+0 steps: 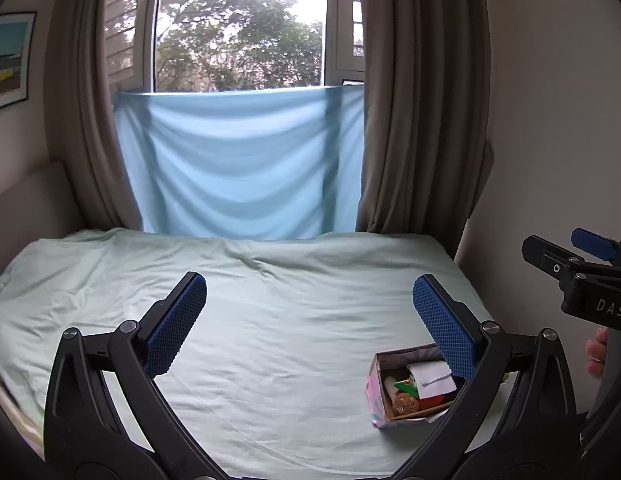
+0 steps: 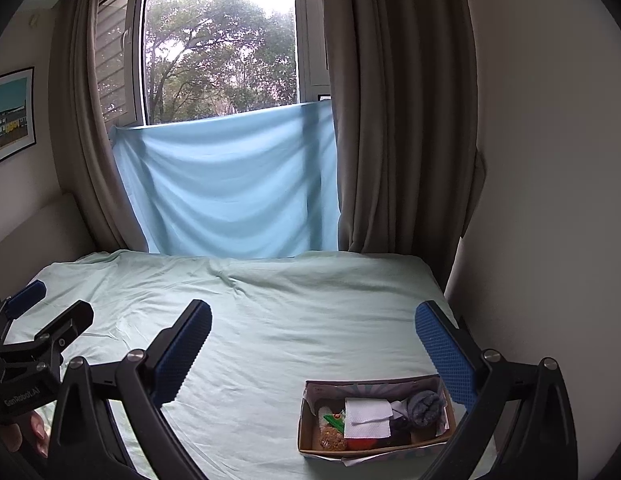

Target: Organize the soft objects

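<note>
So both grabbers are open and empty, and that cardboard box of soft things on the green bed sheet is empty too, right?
Not quite. The box is not empty: the right wrist view shows a white cloth, a rolled grey sock and a small brown plush toy inside. The rest holds: the left gripper and right gripper are open and empty, and the box sits on the green sheet.

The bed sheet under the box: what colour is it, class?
The bed sheet is pale mint green, plain with no pattern; the right wrist view shows it best.
</note>
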The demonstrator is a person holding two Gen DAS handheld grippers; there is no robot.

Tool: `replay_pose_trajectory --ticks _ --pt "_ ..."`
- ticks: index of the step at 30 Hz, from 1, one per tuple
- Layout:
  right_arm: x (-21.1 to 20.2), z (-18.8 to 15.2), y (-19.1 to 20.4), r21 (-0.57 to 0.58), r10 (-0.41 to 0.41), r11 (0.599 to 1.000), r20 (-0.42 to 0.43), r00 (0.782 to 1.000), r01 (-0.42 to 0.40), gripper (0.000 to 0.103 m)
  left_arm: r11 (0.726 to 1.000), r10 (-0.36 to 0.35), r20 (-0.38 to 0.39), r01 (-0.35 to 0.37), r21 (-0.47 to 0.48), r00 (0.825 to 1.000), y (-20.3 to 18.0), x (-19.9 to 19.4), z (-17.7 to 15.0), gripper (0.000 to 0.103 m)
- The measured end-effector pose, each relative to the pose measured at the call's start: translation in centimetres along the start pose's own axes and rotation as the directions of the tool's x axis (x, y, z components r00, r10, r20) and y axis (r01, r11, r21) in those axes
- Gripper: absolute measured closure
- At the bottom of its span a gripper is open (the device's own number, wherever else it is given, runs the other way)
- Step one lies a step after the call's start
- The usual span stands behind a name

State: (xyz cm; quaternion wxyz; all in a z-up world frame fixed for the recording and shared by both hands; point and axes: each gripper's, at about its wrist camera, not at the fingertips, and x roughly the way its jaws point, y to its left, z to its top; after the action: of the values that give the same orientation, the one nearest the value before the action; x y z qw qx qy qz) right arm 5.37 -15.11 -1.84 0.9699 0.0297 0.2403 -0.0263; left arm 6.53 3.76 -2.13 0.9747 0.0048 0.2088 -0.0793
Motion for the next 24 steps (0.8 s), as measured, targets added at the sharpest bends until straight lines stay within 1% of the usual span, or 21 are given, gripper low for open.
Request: replay_pose_trajectory --ticks 13,18,24 --pt "0.12 0.19 -0.19 0.009 -0.002 1.000 -0.006 1.000 0.002 0.002 1.000 0.000 0.001 0.000 0.001 1.000 -0.23 0.34 0.24 0.000" --pt "0.11 0.19 -0.15 0.009 -0.005 1.000 -0.003 1.000 0.005 0.002 1.000 -0.023 0.012 0.023 0.007 1.000 -0.28 0.11 0.41 0.000" --pt "0.48 0.26 -0.35 0.009 -0.014 1.000 -0.004 1.000 0.014 0.002 1.000 -0.019 0.034 0.018 0.013 0.999 -0.51 0.11 0.54 0.000"
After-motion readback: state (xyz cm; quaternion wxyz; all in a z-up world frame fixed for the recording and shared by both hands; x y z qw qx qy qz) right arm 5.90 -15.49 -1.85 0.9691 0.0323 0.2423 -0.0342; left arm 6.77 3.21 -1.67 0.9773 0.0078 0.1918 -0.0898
